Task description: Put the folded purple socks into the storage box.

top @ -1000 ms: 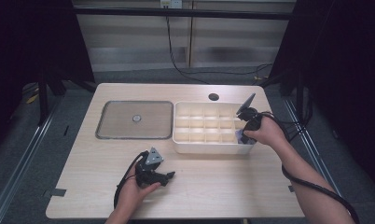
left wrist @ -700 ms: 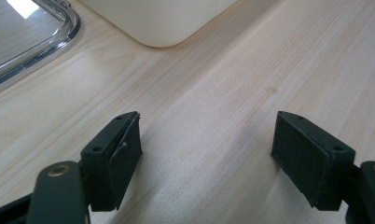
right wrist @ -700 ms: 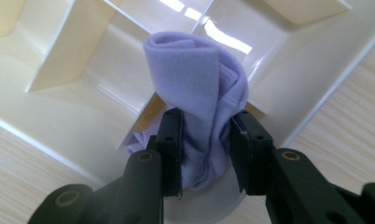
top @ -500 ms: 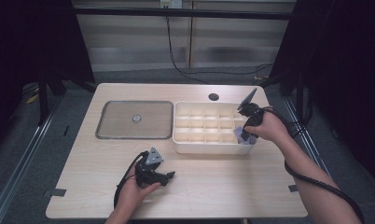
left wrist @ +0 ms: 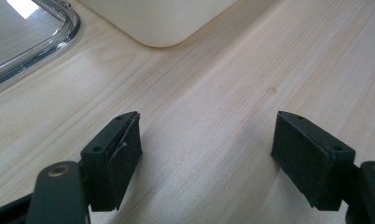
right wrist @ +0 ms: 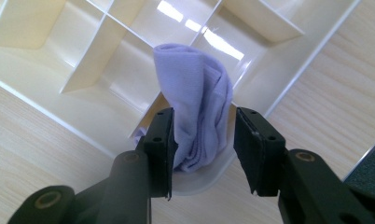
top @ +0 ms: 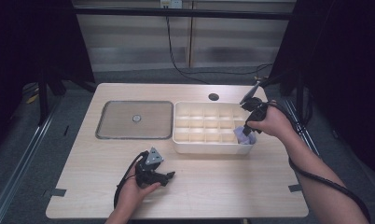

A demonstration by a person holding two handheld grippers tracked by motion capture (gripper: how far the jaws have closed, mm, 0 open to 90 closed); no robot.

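Right, the lavender cloth [right wrist: 199,107] is the thing to watch: a rolled or folded bundle standing in the near right corner cell of the cream divider tray [top: 209,144], its top poking above the walls. It looks soft and light, no weight to speak of, likely to squash and sag rather than slip, so the sensible place to pinch is across the thick folded middle, not a loose edge. Its long axis runs up out of the cell, roughly upright, leaning a touch toward the tray's inner cells in the right gripper view. The right gripper [right wrist: 202,144] straddles it, jaws apart with the fabric between them; the left pad touches, the right shows a gap. Further out, the left gripper [top: 154,172] rests on the bare wooden table [top: 223,186], jaws wide, gripping nothing. A clear lid [top: 134,120] lies flat left of the tray.
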